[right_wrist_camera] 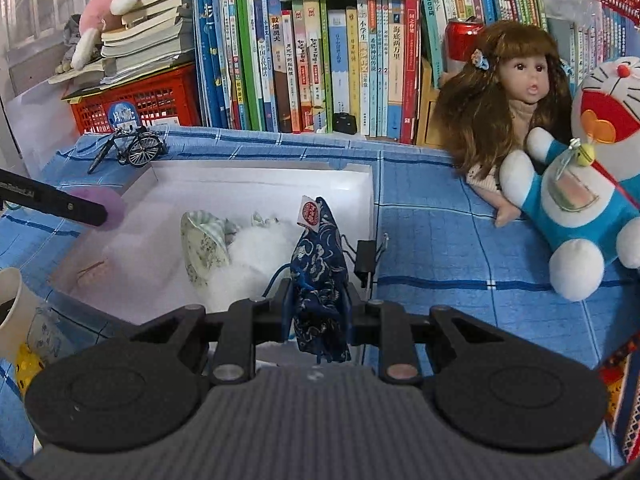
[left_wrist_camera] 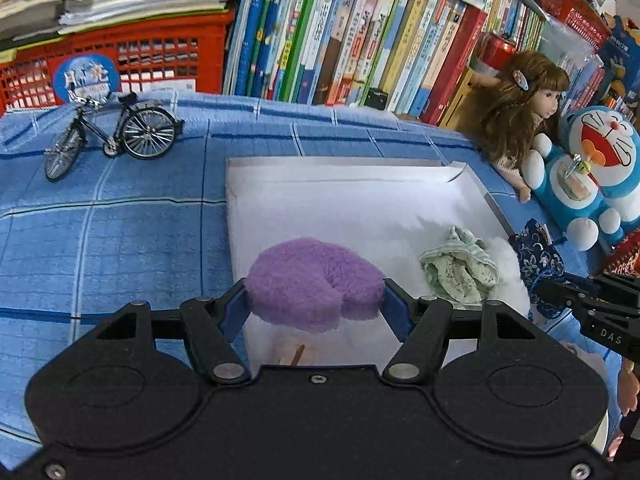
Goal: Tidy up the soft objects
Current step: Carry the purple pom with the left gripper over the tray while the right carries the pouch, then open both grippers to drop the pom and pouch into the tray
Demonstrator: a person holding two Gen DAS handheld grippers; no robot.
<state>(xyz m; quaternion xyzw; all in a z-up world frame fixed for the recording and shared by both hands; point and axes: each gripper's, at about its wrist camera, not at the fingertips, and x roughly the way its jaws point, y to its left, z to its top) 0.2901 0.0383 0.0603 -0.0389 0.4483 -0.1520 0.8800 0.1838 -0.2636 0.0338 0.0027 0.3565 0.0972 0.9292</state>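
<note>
My left gripper [left_wrist_camera: 316, 300] is shut on a fluffy purple plush pad [left_wrist_camera: 312, 282], held above the near part of a shallow white box [left_wrist_camera: 320, 172]. In the box lie a crumpled green floral cloth [left_wrist_camera: 460, 268] and a white fluffy wad [left_wrist_camera: 506, 272]. My right gripper [right_wrist_camera: 318, 300] is shut on a dark blue patterned fabric pouch [right_wrist_camera: 320, 256] with a red-and-white tag, hanging over the box's right edge [right_wrist_camera: 370, 200]. The right wrist view also shows the purple pad [right_wrist_camera: 114, 208] at the left, and the green cloth [right_wrist_camera: 204, 244] beside the white wad [right_wrist_camera: 256, 256].
A blue checked cloth [left_wrist_camera: 120, 232] covers the table. A model bicycle [left_wrist_camera: 112, 132] stands at the back left, before a red crate [left_wrist_camera: 132, 60]. A long-haired doll [right_wrist_camera: 508, 112] and a blue-and-white plush cat [right_wrist_camera: 592, 184] lean against rows of books [right_wrist_camera: 320, 68]. A paper cup [right_wrist_camera: 16, 308] stands near left.
</note>
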